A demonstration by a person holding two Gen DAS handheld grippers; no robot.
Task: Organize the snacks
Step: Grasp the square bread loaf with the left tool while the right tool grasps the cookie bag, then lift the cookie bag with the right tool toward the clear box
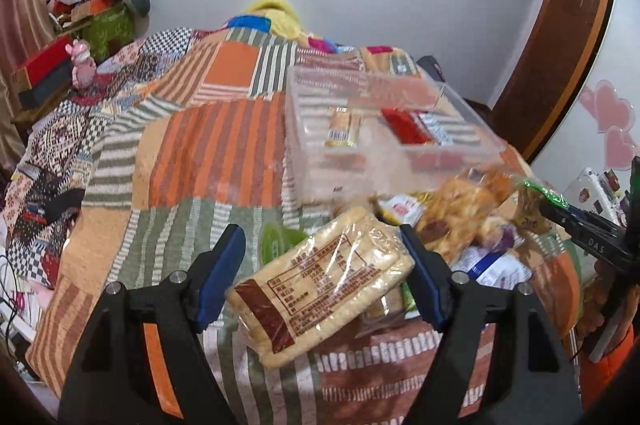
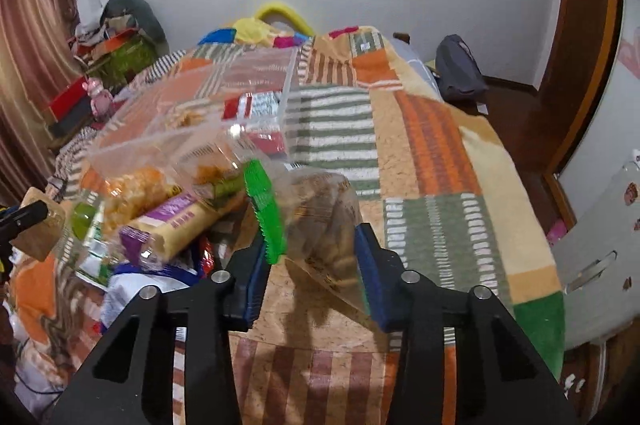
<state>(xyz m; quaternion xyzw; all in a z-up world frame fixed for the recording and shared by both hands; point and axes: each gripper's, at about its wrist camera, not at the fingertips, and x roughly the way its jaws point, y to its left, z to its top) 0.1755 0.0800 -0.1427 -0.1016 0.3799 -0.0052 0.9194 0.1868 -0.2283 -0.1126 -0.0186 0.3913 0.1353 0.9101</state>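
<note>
Between the blue pads of the left gripper (image 1: 322,271), gripping a flat cracker pack (image 1: 320,283), tilted, lifted off the quilt (image 1: 224,149). Sitting at twelve o'clock from that pack, the clear bin (image 1: 384,121), already holding a gold bar (image 1: 343,127) and a red pack (image 1: 404,125). Lying at two o'clock, touching one another, a snack pile (image 1: 472,221) not yet sorted. Poking in at three o'clock, the right gripper (image 1: 576,225), pinching a bag by its green strip.

Moving to the right wrist view: clamping shut on a clear cookie bag (image 2: 320,217), the right gripper (image 2: 310,265), with the green zip strip (image 2: 266,213) standing against its left pad. Resting at ten o'clock, the bin (image 2: 208,105); spreading at nine o'clock, the pile (image 2: 160,221); peeking in at the far left edge, the left gripper (image 2: 24,215) with its pack.

Judging progress: only a few items binned, two in transit, most of the heap remaining.

Blurring the pile and the bin's near wall in both views; hiding the labels; cutting off the heap's lower items behind the fingers.
</note>
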